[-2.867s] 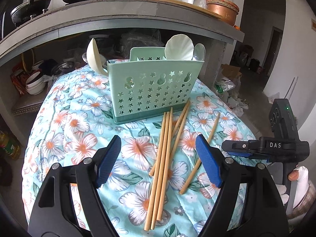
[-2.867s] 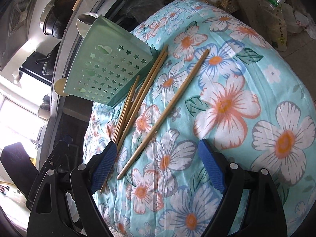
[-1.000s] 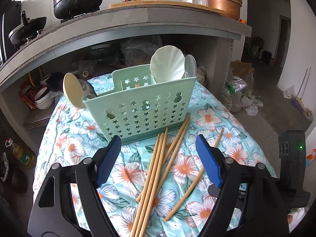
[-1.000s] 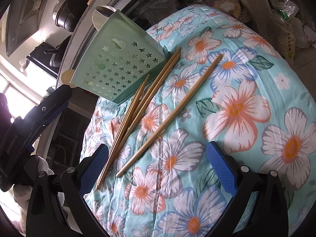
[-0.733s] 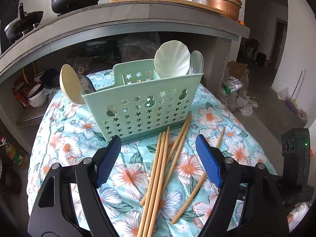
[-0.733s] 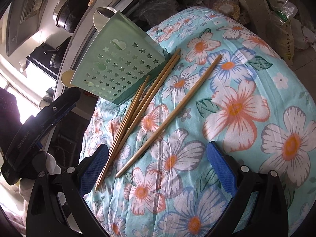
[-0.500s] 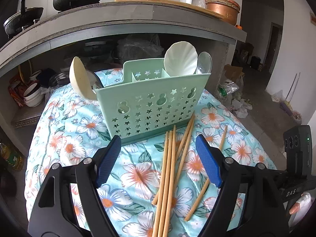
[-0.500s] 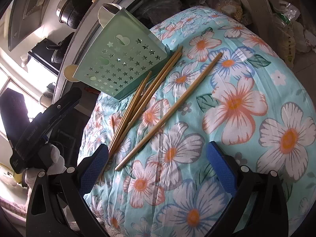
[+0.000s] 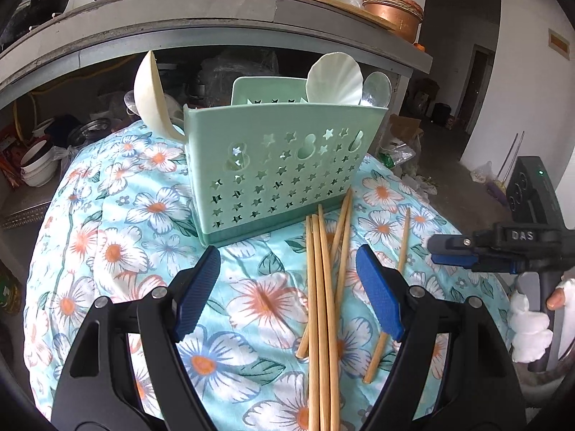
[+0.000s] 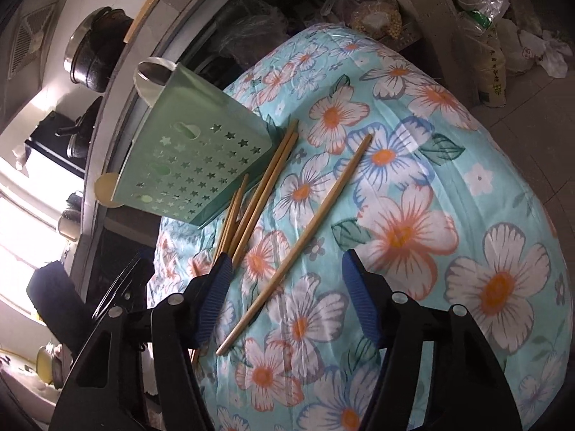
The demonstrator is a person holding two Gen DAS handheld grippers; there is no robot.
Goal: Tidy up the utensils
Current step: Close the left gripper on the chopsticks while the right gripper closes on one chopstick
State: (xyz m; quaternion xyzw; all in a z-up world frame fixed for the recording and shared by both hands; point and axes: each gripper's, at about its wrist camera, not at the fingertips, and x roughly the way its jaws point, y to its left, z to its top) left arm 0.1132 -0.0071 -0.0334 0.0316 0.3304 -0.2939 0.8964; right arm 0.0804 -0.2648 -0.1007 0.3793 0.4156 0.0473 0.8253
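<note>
A mint-green holder with star-shaped holes (image 9: 284, 172) (image 10: 194, 168) stands on the floral cloth (image 9: 118, 248), with a shell-shaped white spoon (image 9: 334, 79), a clear spoon (image 9: 375, 88) and a cream ladle (image 9: 151, 93) in it. Several wooden chopsticks (image 9: 320, 287) (image 10: 258, 194) lie bundled in front of it. A single chopstick (image 9: 404, 237) (image 10: 316, 222) lies apart on the right. My left gripper (image 9: 287, 287) hovers open over the bundle. My right gripper (image 10: 287, 298) (image 9: 452, 251) is closing, with the single chopstick's near end between its jaws and its pads clear of it.
A concrete counter (image 9: 215, 3) behind the table carries black pots, bottles, a white appliance and a copper bowl (image 9: 391, 14). Stacked bowls (image 9: 36, 161) sit under it at the left. Bags (image 10: 496, 36) lie on the floor past the cloth's rounded far edge. A gloved hand (image 9: 532, 327) holds the right gripper.
My right gripper's jaws have narrowed and it has edged toward the single chopstick. My left gripper has sunk toward the bundle, and the right gripper now shows at the right edge of its view.
</note>
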